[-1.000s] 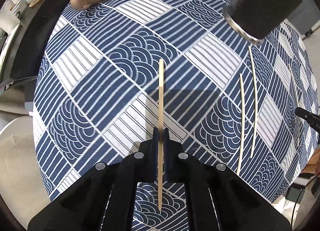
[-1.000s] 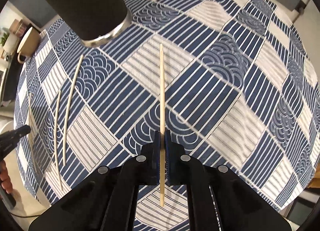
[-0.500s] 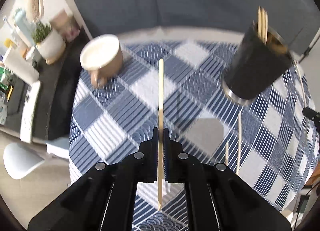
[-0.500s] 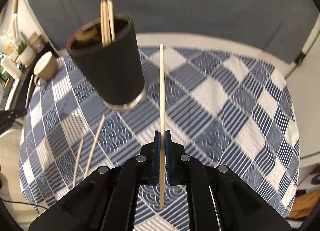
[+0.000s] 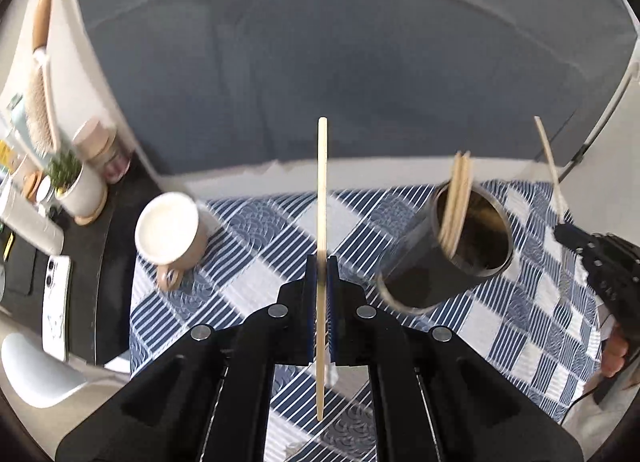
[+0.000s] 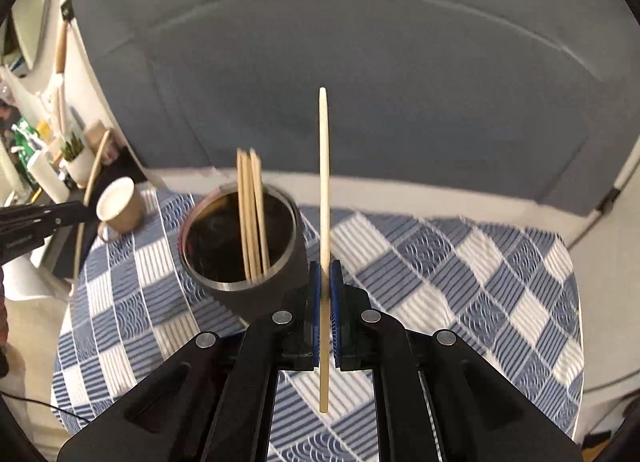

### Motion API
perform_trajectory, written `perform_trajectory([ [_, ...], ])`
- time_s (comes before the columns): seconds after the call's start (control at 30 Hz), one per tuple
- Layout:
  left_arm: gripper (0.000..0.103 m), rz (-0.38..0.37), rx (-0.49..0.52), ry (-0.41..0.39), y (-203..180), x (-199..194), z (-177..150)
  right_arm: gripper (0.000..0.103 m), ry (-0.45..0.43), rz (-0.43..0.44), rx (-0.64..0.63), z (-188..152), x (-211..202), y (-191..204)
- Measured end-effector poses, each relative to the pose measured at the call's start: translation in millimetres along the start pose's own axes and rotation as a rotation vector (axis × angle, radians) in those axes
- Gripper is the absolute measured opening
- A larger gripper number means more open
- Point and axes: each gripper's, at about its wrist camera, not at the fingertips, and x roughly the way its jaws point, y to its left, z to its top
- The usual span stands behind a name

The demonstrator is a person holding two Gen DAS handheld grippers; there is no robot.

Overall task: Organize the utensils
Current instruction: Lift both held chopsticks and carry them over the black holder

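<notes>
My left gripper (image 5: 321, 274) is shut on a pale wooden chopstick (image 5: 322, 189) that points up, held above the table. My right gripper (image 6: 325, 278) is shut on another chopstick (image 6: 324, 165), also upright. A black cup with a metal rim (image 5: 448, 262) stands on the table right of the left gripper; in the right wrist view the cup (image 6: 240, 262) is just left of my right gripper. It holds several chopsticks (image 6: 250, 213). The right gripper (image 5: 600, 262) with its chopstick shows at the right edge of the left wrist view; the left gripper (image 6: 36, 217) at the left edge of the right wrist view.
The round table wears a blue and white patterned cloth (image 6: 460, 270). A tan mug (image 5: 170, 234) stands at its far left, also in the right wrist view (image 6: 118, 209). A dark side shelf (image 5: 24, 270) with a potted plant (image 5: 74, 185) lies left. A grey sofa (image 5: 360, 73) is behind.
Both grippers have tilted up and lifted away from the table with their chopsticks. The cup's open top has come into view, and the loose chopsticks on the cloth have dropped out of view.
</notes>
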Motion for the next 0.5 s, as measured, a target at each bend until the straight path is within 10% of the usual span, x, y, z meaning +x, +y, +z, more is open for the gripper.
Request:
perform_trajectory([
  [0.5, 0.005, -0.197, 0.019, -0.144, -50, 6, 51, 0.005, -0.22, 0.164, 0.023, 27, 1, 5],
])
